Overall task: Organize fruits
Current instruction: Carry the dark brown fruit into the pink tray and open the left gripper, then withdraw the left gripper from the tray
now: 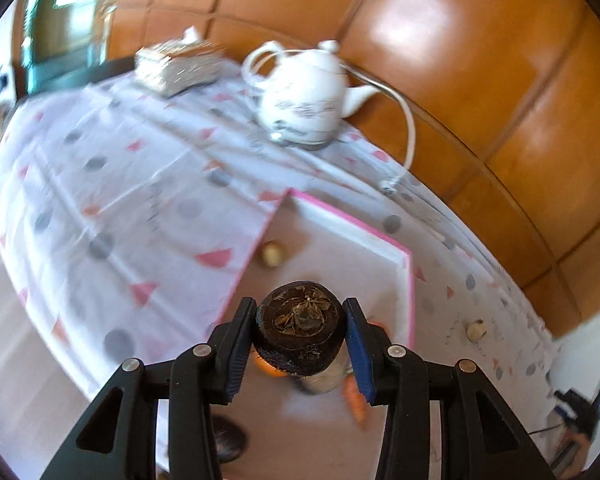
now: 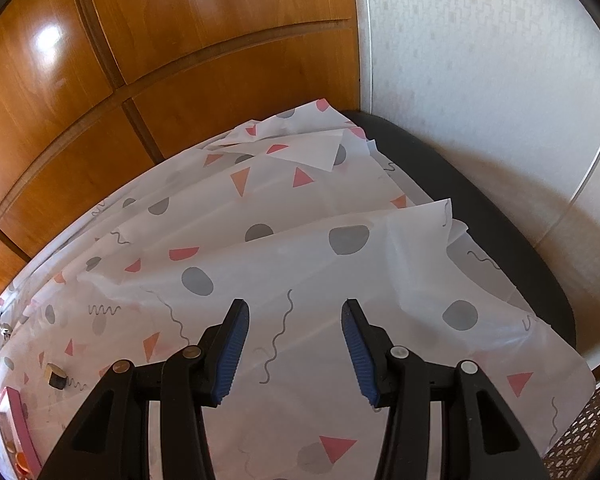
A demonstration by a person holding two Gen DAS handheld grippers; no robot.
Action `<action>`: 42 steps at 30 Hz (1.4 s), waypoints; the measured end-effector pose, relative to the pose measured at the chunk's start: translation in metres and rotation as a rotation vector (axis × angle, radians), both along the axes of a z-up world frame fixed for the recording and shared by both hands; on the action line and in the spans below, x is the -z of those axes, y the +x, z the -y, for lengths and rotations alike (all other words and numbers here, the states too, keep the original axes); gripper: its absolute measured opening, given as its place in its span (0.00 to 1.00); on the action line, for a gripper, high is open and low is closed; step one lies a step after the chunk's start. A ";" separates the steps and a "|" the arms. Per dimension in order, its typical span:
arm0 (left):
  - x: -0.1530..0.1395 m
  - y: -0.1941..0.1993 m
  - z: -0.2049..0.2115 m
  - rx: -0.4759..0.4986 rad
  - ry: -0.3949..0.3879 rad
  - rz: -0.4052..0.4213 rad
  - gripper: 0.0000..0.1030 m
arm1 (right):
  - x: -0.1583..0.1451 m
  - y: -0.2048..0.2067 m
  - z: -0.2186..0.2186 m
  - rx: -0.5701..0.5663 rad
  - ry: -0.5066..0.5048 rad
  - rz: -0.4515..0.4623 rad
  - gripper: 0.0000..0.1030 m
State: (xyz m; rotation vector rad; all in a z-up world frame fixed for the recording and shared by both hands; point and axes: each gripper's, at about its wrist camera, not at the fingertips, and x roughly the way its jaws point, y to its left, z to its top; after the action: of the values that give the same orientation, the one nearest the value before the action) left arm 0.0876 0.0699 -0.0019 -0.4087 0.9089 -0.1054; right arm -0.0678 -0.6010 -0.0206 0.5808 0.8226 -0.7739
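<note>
Table draped in a patterned tablecloth [image 1: 112, 184] against a wooden wall panel [image 1: 460, 60]; at its far side stand a white teapot [image 1: 304, 96] and a tissue box [image 1: 178, 64]. Near the camera lies a pink-edged tray [image 1: 410, 292], which already contains a small pale fruit [image 1: 273, 254] at its far left, with orange pieces [image 1: 356, 400] and other blurred items partly hidden under the fingers. A further small item [image 1: 476, 330] sits on the cloth to the right of the tray.

Left gripper [image 1: 300, 336]: jaws partly closed, both blue pads pressing the sides of a dark brown round fruit [image 1: 300, 332], held above the tray. Judged step: placing this fruit. Done well, it should be lowered onto a bare patch of tray, clear of the neighbours, and released only once resting, since a round fruit may roll.

Right gripper [image 2: 296, 340]: jaws wide apart, holding nothing, poised over bare cloth at the right end.
</note>
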 end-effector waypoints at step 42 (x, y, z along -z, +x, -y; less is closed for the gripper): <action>0.021 0.022 0.031 -0.024 0.109 -0.019 0.51 | 0.006 0.010 -0.006 -0.022 -0.030 -0.067 0.47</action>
State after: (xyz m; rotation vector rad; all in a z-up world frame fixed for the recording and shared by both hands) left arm 0.1099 0.0390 -0.0233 -0.3197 0.9236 -0.0302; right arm -0.0576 -0.5950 -0.0265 0.5201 0.8765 -0.7877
